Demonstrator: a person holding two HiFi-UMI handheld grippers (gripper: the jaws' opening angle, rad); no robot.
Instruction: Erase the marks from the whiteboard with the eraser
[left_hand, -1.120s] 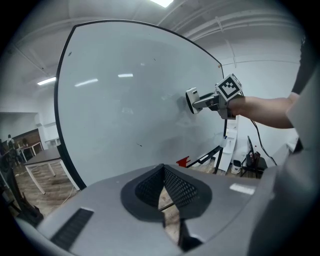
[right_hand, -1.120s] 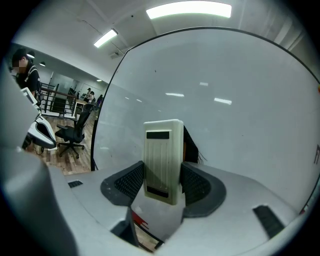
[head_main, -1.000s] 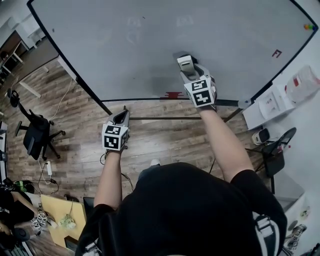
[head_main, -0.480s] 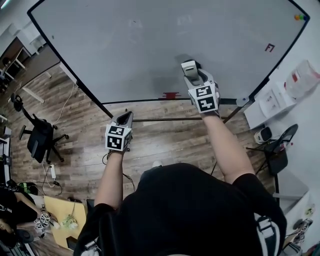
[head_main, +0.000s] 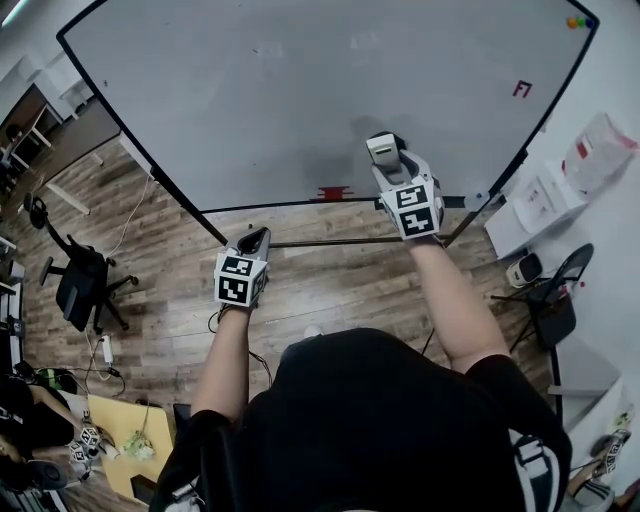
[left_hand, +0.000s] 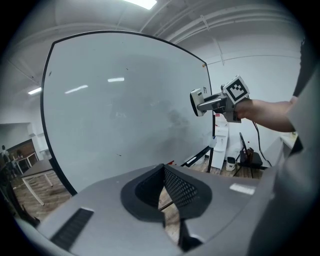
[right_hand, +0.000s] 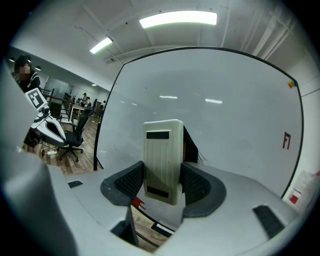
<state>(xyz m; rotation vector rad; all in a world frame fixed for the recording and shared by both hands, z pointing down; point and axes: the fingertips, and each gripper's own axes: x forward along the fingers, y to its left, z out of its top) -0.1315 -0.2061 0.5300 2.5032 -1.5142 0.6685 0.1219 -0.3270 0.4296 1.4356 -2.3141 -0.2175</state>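
Since a second ago the eraser (head_main: 383, 150) has slid to the right and lower on the whiteboard (head_main: 300, 90). It is now nearer the board's bottom edge and nearer the small red mark (head_main: 522, 89) on its right side. It is a cream plastic block with dark felt on its far face, standing upright and clenched at its two long sides between the pads of the right tool (head_main: 386, 165). Its upper half rises clear above the pads. It sits right at the board's surface and throws a soft shadow there, but I cannot tell whether the felt is pressed against the board. A faint grey smear (left_hand: 175, 117) shows on the white surface just left of the eraser, and the red mark lies well off to its right. Coloured magnets (head_main: 578, 22) sit at the board's top right corner, and a red patch (head_main: 333, 193) lies on its bottom edge, to the left of the right tool. The left tool (head_main: 255, 238) has stayed low, below the board's bottom edge and above the wooden floor (head_main: 150, 250). Its tips are drawn together and nothing is between them. Farther left, a black office chair (head_main: 80, 280) stands on the floor, well apart from the board.
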